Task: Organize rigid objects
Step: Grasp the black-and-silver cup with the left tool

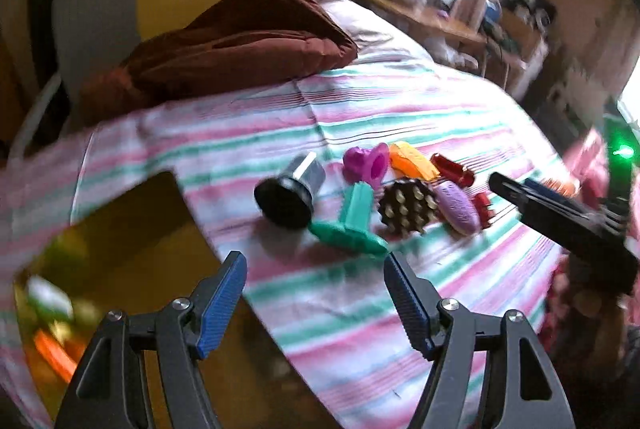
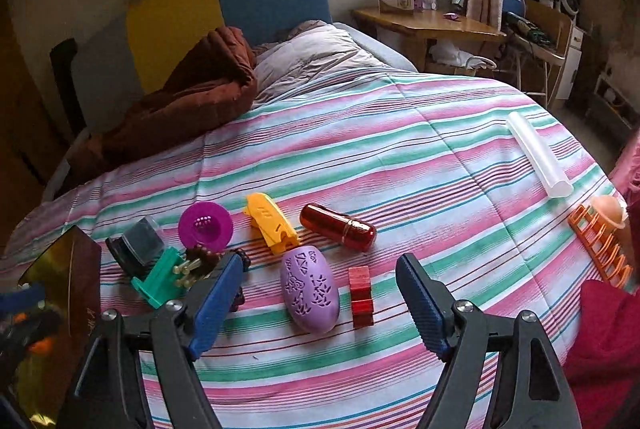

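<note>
On the striped bed [image 2: 360, 157] the small plastic objects, purple egg-shaped case [image 2: 310, 295] among them, lie clustered at lower centre of the frame, while my left tongs [image 1: 316, 289] and right tongs [image 2: 320, 293] both gape empty above them.

Right wrist view, striped bedspread:
- purple perforated oval shell [image 2: 310, 291], lower centre, lying flat.
- red block [image 2: 361, 296], just right of it, apart.
- dark red capsule [image 2: 338, 227], centre, on side.
- yellow clip-like piece [image 2: 271, 223], left of capsule.
- magenta funnel-shaped strainer [image 2: 205, 225], mouth facing camera.
- green flanged piece [image 2: 160, 279], lower left, touching brown spiked disc [image 2: 202, 261].
- black-and-grey cup [image 2: 134, 245], tipped over.
- white tube [image 2: 538, 159], upper right, alone.
- orange rack [image 2: 596, 245], right edge.
</note>
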Demonstrator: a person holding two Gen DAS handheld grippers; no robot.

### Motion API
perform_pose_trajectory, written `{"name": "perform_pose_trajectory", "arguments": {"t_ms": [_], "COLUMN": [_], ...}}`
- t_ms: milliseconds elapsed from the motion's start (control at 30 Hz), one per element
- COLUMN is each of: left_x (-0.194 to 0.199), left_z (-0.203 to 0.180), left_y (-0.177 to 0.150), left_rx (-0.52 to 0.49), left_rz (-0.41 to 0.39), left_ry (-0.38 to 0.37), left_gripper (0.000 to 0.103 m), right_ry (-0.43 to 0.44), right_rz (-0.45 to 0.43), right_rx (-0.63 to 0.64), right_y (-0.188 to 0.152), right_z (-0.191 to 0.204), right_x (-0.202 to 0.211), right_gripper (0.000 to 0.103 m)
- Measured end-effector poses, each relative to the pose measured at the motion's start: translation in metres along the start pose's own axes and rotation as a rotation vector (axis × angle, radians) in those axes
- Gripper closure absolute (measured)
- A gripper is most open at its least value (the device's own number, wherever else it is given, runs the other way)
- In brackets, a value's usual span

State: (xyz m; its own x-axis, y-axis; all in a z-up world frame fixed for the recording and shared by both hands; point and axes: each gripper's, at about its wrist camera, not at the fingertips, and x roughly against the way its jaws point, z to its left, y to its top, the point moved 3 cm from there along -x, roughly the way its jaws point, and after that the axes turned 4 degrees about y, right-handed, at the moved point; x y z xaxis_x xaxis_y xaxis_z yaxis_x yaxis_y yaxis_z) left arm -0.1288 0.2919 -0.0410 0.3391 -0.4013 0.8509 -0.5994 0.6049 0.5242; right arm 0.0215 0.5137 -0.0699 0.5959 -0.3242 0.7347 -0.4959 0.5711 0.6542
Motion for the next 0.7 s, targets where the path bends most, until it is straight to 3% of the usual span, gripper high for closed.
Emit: {"name": "perform_pose_trajectory", "arguments": {"t_ms": [300, 433, 700], "left_x": [-0.061, -0.082, -0.119], "left_z": [0.002, -0.003, -0.008], "left_y": [0.046, 0.055, 0.063], "left_rx": [-0.163, -0.239, -0.299], "left_rz": [0.074, 0.117, 0.207], "left_ry": [0.041, 0.058, 0.052], "left_gripper": [0.026, 0.020, 0.023], "right_ry": [0.027, 0.034, 0.042], "right_rz": [0.000, 0.009, 0.022], "right_rx": [-0.024, -0.035, -0.042], "right_y": [0.002, 0.003, 0.002], "right_z": [-0.003, -0.004, -0.005], "right_x": [0.001, -0.001, -0.004], "right_gripper": [0.023, 0.022, 0.022]}}
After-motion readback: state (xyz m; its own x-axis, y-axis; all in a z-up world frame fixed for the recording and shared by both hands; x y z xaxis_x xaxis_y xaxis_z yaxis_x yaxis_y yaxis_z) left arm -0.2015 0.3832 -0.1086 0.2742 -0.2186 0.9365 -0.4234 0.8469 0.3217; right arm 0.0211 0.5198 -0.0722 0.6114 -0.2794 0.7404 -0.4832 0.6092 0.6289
